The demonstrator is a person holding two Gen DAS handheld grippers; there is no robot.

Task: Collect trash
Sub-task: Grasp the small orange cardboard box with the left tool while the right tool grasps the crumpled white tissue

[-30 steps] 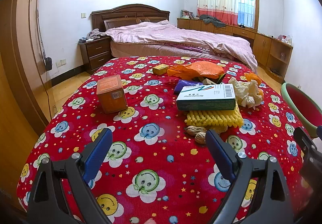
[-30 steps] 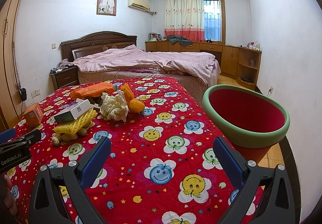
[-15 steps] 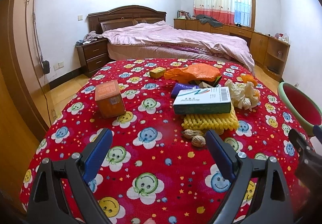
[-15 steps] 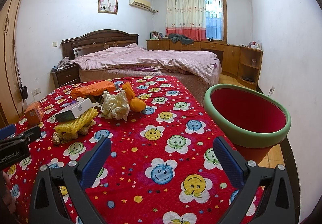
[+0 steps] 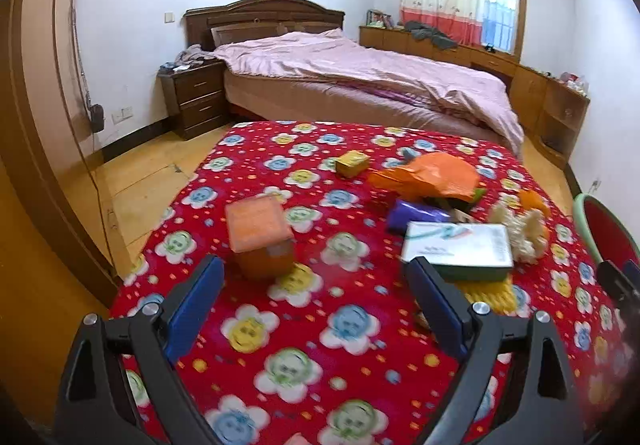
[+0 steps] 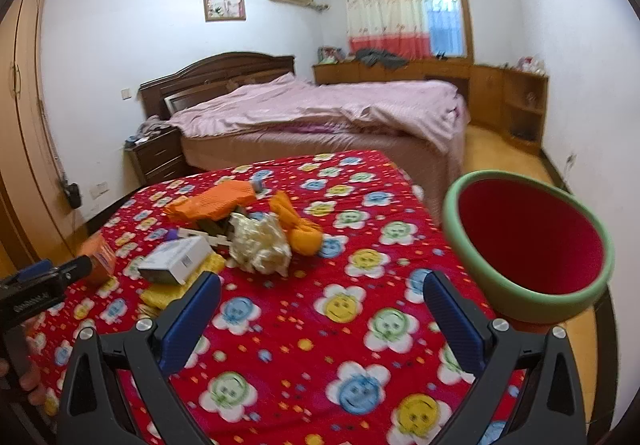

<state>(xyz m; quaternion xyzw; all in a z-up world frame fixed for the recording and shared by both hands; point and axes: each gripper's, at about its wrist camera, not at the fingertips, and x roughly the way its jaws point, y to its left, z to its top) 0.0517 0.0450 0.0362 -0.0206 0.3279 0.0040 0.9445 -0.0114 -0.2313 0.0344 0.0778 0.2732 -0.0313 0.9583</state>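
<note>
Trash pile [image 5: 448, 213] beside red bin [image 6: 528, 245]

Item count: trash on the smiley-face tablecloth [image 5: 304, 329], one bin, two grippers.

Boxes, three: one orange carton [image 5: 259, 236] at near left, one small yellow box [image 5: 351, 163] at far centre, one white and green medicine box [image 5: 458, 251] at right. Bags and wrappers, four: one orange plastic bag [image 5: 430, 175], one purple wrapper [image 5: 416, 213], one crumpled cream wrapper [image 6: 260, 245], one yellow foam net sleeve [image 5: 486, 291] under the medicine box. Orange peel [image 6: 298, 227]: one heap. Bin: one red bin with green rim [image 6: 532, 245], far right. Grippers: two, left gripper [image 5: 316, 299] and right gripper [image 6: 322, 309], each with two blue pads set wide apart, empty.
</note>
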